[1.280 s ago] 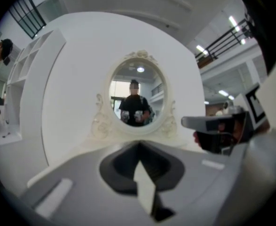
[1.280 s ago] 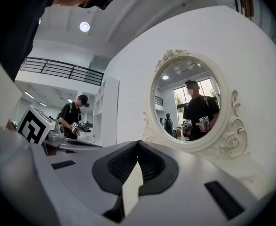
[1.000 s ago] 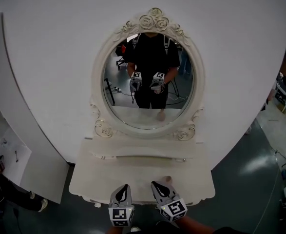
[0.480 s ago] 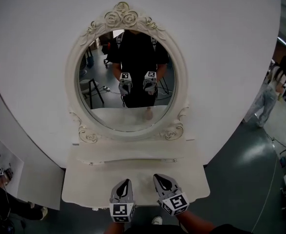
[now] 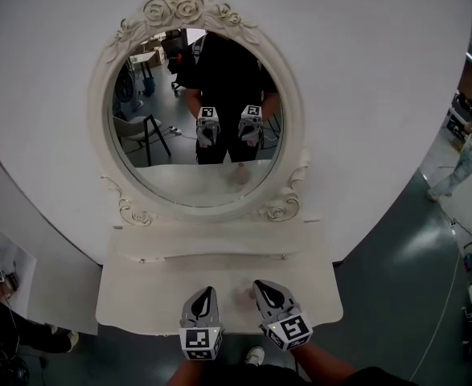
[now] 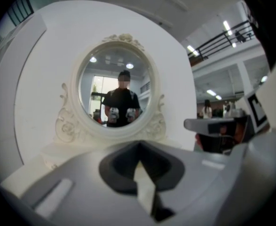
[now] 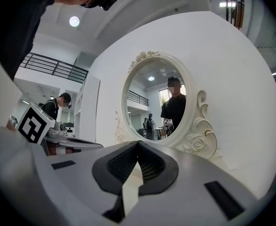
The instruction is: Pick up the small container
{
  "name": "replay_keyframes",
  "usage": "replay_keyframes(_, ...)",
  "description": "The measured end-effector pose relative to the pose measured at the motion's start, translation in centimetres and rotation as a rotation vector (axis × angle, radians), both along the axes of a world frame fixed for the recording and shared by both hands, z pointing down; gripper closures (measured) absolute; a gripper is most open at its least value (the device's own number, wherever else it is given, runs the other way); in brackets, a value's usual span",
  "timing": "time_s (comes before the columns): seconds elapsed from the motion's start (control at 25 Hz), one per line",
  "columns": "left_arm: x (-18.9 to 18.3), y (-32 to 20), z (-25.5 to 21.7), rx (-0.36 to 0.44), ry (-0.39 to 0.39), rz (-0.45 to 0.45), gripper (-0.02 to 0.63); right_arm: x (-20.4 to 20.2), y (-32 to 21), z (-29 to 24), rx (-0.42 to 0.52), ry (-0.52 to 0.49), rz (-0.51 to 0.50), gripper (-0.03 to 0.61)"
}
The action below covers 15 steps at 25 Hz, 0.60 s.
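Jaws on the left gripper [image 5: 207, 291] and the right gripper [image 5: 257, 283] are pressed together, with nothing in them. The small container [image 5: 241, 295] sits on the white table [image 5: 139, 296] between them, at the right gripper's 9 o'clock. The round mirror [image 5: 159, 179] is at 12 o'clock.

Cream table [image 5: 155, 292] and rose-carved mirror frame [image 5: 175, 8]; grey left gripper [image 5: 206, 293] and right gripper [image 5: 259, 285].

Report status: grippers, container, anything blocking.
Left gripper shut, empty; right gripper shut, empty. Small container on the table near its front edge, between them, not gripped. Nothing seen in the way.
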<state>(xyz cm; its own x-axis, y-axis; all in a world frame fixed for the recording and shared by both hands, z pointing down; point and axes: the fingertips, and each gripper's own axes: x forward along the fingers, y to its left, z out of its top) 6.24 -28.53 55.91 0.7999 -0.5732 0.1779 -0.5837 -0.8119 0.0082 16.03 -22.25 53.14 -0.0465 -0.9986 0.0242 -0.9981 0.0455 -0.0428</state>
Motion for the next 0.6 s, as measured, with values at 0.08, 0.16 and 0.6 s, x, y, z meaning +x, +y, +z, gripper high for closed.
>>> replay_keyframes(0.08,0.4,0.3,0.6,-0.018,-0.006,0.031,0.606,0.3,0.0,0.3,-0.008,-0.006,0.017,0.574)
replay_keyframes(0.16,0.9,0.5,0.7,-0.033,-0.004,0.076,0.606,0.6,-0.1,0.5,-0.017,-0.021,0.045,0.574)
replay_keyframes(0.6,1.5,-0.6,0.9,-0.041,-0.010,0.204,0.606,-0.1,0.0,1.2,-0.054,-0.023,0.150,0.574)
